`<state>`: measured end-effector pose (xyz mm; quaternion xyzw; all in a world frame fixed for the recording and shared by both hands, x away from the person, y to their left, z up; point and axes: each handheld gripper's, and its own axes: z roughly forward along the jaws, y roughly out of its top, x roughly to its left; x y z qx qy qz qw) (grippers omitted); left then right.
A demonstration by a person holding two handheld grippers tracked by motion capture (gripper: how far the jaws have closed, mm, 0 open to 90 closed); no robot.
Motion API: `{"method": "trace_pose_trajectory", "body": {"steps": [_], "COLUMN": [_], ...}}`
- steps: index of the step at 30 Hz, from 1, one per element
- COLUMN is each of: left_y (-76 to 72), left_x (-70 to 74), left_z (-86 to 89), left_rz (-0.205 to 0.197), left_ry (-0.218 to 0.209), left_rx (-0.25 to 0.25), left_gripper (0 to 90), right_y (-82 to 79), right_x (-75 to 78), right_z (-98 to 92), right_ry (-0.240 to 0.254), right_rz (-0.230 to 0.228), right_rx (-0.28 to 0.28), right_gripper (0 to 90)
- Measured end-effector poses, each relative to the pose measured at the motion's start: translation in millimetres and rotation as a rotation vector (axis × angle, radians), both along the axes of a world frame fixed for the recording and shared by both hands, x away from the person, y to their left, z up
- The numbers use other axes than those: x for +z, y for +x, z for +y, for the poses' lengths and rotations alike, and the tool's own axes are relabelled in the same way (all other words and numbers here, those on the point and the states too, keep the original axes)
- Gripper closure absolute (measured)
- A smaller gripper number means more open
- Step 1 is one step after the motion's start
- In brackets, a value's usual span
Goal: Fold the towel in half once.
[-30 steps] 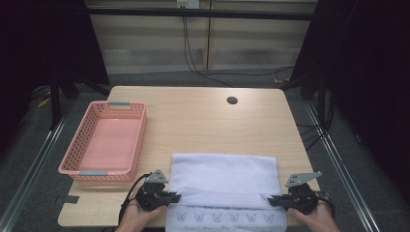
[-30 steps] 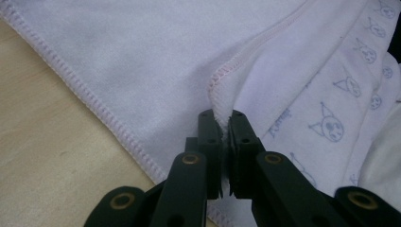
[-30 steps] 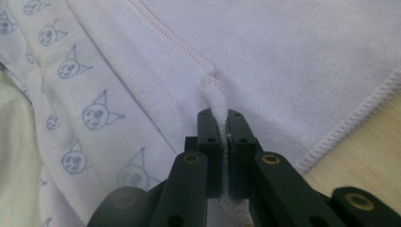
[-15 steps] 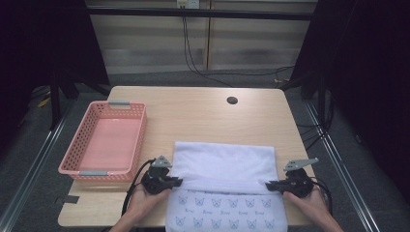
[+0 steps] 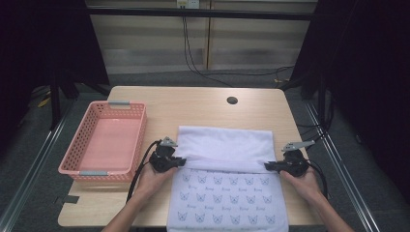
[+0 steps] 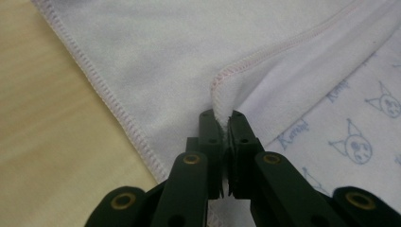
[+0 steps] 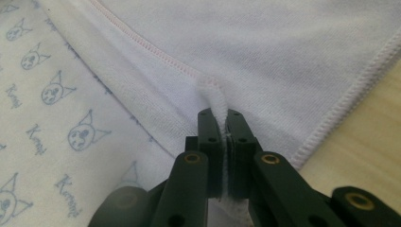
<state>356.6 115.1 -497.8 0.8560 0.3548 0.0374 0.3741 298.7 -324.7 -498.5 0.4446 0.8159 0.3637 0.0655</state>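
A white towel (image 5: pixel 227 183) printed with small blue cat faces lies on the wooden table (image 5: pixel 203 108), its near part hanging to the table's front edge. Its far portion is folded over, plain side up. My left gripper (image 5: pixel 181 161) is shut on the folded flap's left corner, and the hem (image 6: pixel 220 101) is pinched between its pads. My right gripper (image 5: pixel 267 166) is shut on the flap's right corner, with the hem (image 7: pixel 213 101) pinched the same way. Both grippers sit low over the towel, one at each side edge.
A pink plastic basket (image 5: pixel 72 162) stands empty at the table's left side. A dark round hole (image 5: pixel 232 100) sits in the tabletop near the far edge. Bare wood lies beyond the towel. Metal rails and cables run along the floor around the table.
Both grippers have moved away from the person toward the far edge, carrying the towel's corners. The folded flap is narrower and more of the printed side shows.
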Motion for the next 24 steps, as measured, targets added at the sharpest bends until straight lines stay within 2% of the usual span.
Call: {"method": "trace_pose_trajectory", "body": {"steps": [5, 10, 13, 17, 20, 24], "left_y": [25.5, 44.1, 52.6, 69.9, 80.7, 94.4], "left_x": [0.1, -4.2, -3.2, -3.3, -2.8, -4.2], "left_z": [-7.6, -4.9, -6.6, -8.3, -9.4, -9.2], "left_rz": [-0.012, 0.004, -0.009, -0.013, -0.019, -0.013], "left_ry": [0.015, -0.039, -0.012, -0.003, 0.012, -0.005], "left_rx": [0.047, 0.101, 0.101, 0.113, 0.113, 0.14], "left_gripper": [86.6, 86.7, 86.7, 86.7, 86.7, 86.7], "right_y": [26.9, 55.9, 70.0, 86.5, 96.6, 109.8], "right_x": [0.0, -1.1, -3.6, -3.8, -4.6, -6.4], "right_z": [0.5, -1.2, -2.6, -1.1, -0.5, -2.5], "right_ry": [-0.028, -0.024, 0.0, -0.011, -0.001, 0.02], "right_rz": [-0.017, -0.016, -0.02, -0.028, -0.027, -0.023], "right_rx": [-0.028, -0.055, -0.07, -0.086, -0.107, -0.134], "right_gripper": [87.5, 87.6, 87.6, 87.6, 87.5, 87.6]}}
